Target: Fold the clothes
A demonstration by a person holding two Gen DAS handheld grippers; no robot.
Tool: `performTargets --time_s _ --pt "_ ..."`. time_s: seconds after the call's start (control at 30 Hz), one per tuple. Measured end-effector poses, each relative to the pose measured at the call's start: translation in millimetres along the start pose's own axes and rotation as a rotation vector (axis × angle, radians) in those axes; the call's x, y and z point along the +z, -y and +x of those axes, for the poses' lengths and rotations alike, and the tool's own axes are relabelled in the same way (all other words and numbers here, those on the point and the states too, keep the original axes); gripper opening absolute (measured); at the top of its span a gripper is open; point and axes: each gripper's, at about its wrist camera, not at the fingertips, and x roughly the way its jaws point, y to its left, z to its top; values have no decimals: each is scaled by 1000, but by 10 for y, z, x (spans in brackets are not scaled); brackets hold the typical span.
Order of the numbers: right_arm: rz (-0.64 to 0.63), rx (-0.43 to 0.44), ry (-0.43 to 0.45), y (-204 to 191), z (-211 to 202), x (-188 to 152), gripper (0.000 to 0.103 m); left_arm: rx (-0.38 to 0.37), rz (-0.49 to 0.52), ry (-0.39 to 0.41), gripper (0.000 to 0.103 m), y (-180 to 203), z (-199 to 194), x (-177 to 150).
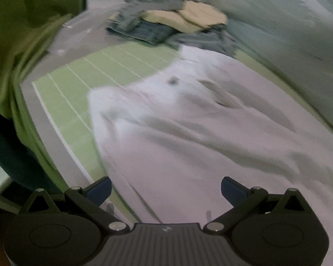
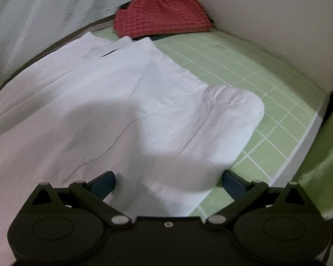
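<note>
Green grid mat (image 2: 255, 84) holds my white shirt (image 2: 122, 93), spread flat, not folded yet. Left gripper (image 1: 166, 190) and right gripper (image 2: 168, 182) both gape wide, holding nothing.

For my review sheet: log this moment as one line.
stage: pre-grasp | left gripper: open over white shirt | right gripper: open, straddling shirt edge | green mat

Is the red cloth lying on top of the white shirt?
No, the red cloth sits at the far end of the green mat, beyond the white shirt.
</note>
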Motion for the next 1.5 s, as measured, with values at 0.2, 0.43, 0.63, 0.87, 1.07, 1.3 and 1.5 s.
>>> performTargets --time_s 0.2,0.43,0.63,0.87,1.07,1.3,1.5 --pt "41 -74 -16 -87 75 59 103 87 -42 5 102 -432 318 435" --pt "97 -113 -62 -106 131 171 103 74 -80 -31 93 -639 517 646" --pt "155 -143 -118 -97 199 297 103 18 -104 -50 73 -650 543 610" --pt "205 -167 -100 -83 119 332 73 -46 -208 -48 33 -728 533 571" --pt "302 -35 -22 70 -79 349 4 -48 -241 -28 8 -764 404 624" --pt "484 122 172 309 -754 326 3 -14 -217 42 7 -829 44 779" --pt "487 241 304 333 -1424 502 3 -27 -238 135 7 -1024 -422 1095"
